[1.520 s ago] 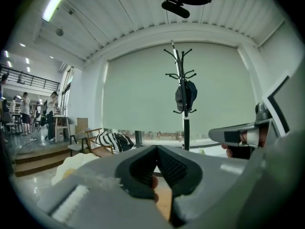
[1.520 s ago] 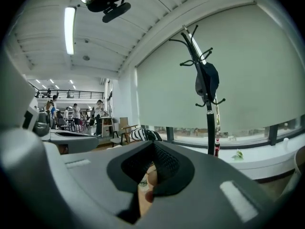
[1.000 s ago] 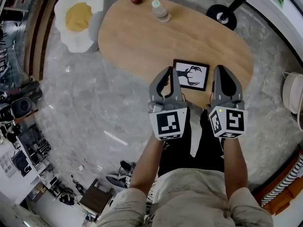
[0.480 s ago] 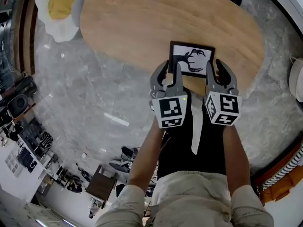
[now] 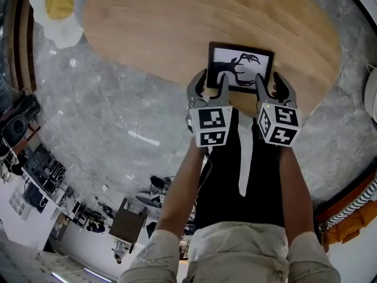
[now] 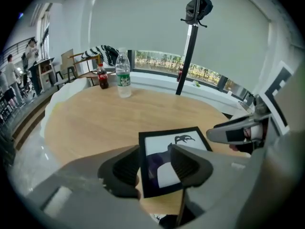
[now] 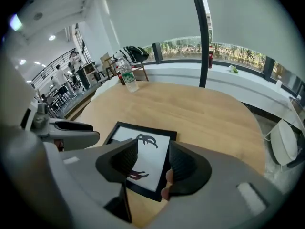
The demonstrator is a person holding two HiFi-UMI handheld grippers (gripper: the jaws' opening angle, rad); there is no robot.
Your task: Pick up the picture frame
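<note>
Black pic frame flat on tabletop, near edge.

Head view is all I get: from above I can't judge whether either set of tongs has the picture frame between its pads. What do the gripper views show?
Observer: In the left gripper view the left tongs are opening. The picture frame's near left corner shows in the gap, with no pad pressing on it.
Operator: And the other side?
Observer: The right gripper view shows the right tongs opening too. They stand over the frame's near right corner and grip nothing.
Operator: My view cuts off the far end. Is anything there?
Observer: A clear water bottle and a small dark bottle stand upright near the table's far edge, well apart from the frame.
</note>
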